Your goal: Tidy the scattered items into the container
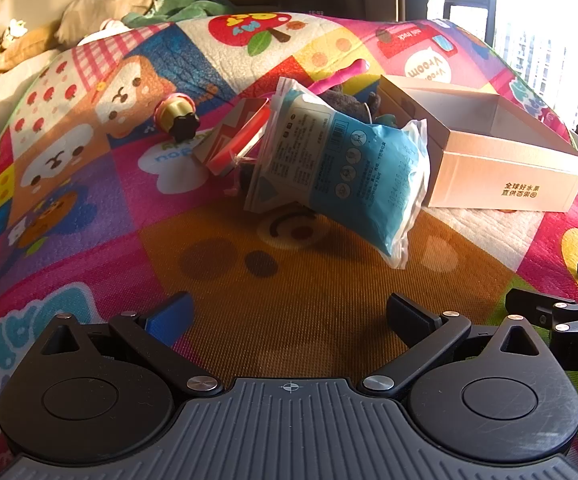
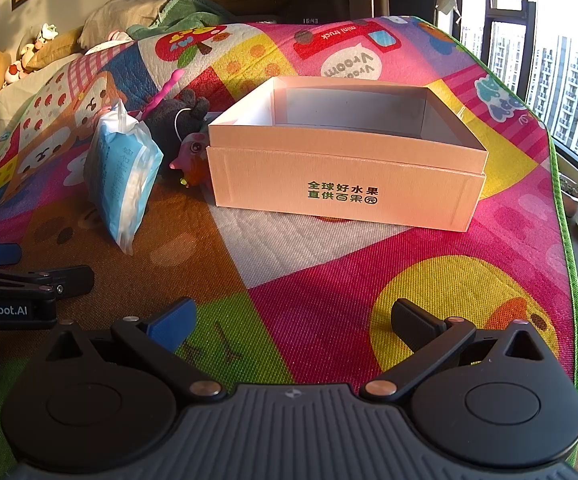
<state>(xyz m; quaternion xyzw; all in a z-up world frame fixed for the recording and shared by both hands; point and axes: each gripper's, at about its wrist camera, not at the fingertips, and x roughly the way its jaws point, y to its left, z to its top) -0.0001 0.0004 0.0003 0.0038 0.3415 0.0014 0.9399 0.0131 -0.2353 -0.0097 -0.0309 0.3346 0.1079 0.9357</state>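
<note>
The fingers of the left gripper (image 1: 289, 316) and right gripper (image 2: 295, 320) are held wide apart, nothing between them. A blue-and-white plastic packet (image 1: 341, 168) is propped just beside the open pale cardboard box (image 2: 345, 178) (green print), on the colourful cartoon play mat (image 2: 329, 300).

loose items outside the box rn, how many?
6 visible: blue packet, red packet, gold-pink knob toy, dark plush, pink stick, pink bug-eyed toy. More may hide behind.
</note>
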